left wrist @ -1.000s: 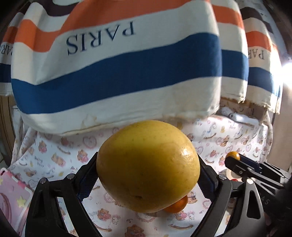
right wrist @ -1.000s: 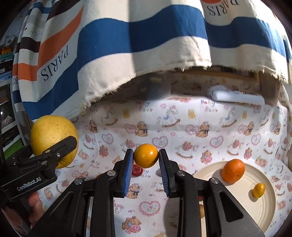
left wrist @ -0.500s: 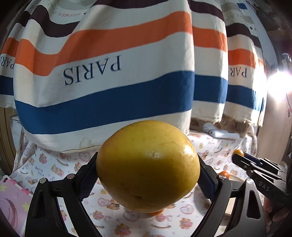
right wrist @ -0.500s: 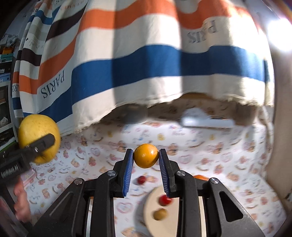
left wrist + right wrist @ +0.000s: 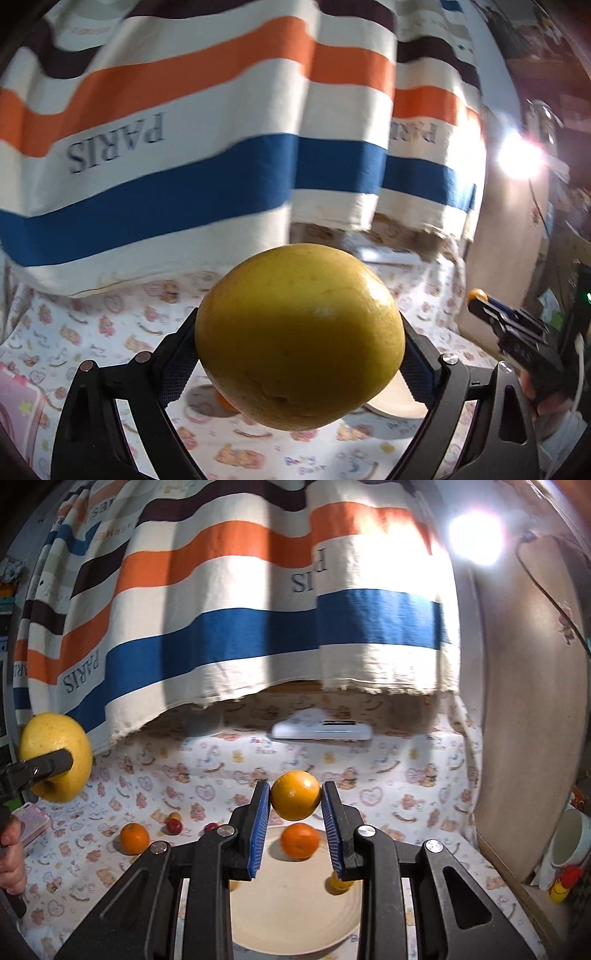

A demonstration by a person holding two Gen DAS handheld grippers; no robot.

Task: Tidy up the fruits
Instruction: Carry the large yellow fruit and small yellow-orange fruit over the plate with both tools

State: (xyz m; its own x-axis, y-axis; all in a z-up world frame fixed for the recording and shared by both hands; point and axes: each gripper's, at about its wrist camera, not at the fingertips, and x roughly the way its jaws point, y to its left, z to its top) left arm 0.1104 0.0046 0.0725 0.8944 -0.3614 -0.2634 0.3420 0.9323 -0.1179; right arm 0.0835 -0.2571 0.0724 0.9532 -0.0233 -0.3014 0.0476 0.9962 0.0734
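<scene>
My left gripper (image 5: 299, 360) is shut on a large yellow pomelo (image 5: 299, 317), held above the patterned tablecloth. The same pomelo (image 5: 55, 762) shows at the far left of the right wrist view. My right gripper (image 5: 295, 803) is shut on a small orange (image 5: 295, 799), hanging over a cream plate (image 5: 291, 912). On the plate lie an orange (image 5: 300, 841) and a small yellow fruit (image 5: 338, 882), partly hidden by my finger. On the cloth left of the plate sit another orange (image 5: 134, 838) and small red fruits (image 5: 174, 825). The right gripper (image 5: 480, 301) appears at the right edge of the left wrist view.
A striped PARIS cloth (image 5: 258, 627) hangs over the back of the table. A white flat device (image 5: 321, 733) lies beneath it. A pink case (image 5: 33, 821) lies at the left, a white cup (image 5: 570, 843) beyond the wooden board at right. A bright lamp (image 5: 476, 537) glares.
Both grippers have risen and swung with their fruit still held. The right one now hangs over the plate's middle. The plate's edge has come into the left wrist view.
</scene>
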